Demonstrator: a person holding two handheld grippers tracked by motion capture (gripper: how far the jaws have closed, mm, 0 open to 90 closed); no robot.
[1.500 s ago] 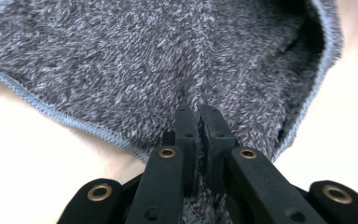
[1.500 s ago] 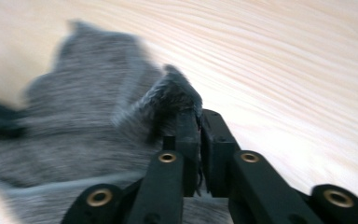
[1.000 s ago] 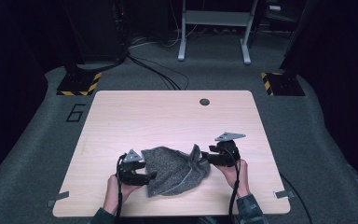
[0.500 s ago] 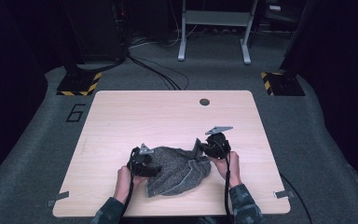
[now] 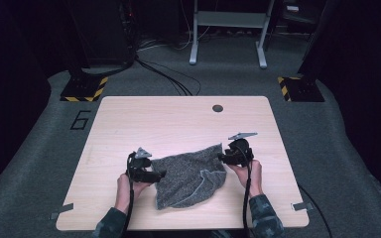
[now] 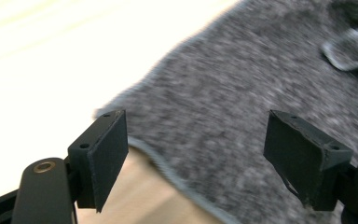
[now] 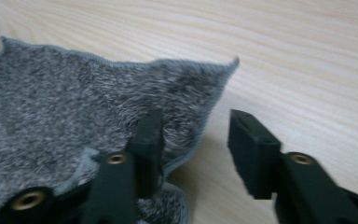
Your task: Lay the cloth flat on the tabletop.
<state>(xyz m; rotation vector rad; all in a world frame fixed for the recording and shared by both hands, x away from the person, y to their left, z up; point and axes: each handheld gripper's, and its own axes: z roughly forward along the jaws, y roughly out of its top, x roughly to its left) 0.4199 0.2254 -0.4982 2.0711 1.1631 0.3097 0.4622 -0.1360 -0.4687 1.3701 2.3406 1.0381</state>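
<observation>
1. The tabletop [image 5: 129, 119] carries a grey cloth [image 5: 191, 173], which lies crumpled near the front edge, likely waiting to be spread flat.
2. The left gripper [image 6: 193, 154] has just been opening; its fingers [image 6: 107, 149] stand wide over the cloth's edge, grasping nothing.
3. The right gripper [image 7: 193, 149] has also just been opening; its fingers [image 7: 251, 149] sit loose at a cloth corner.

Wooden table [image 5: 144, 124], perhaps a cable grommet [image 5: 218, 108]
</observation>
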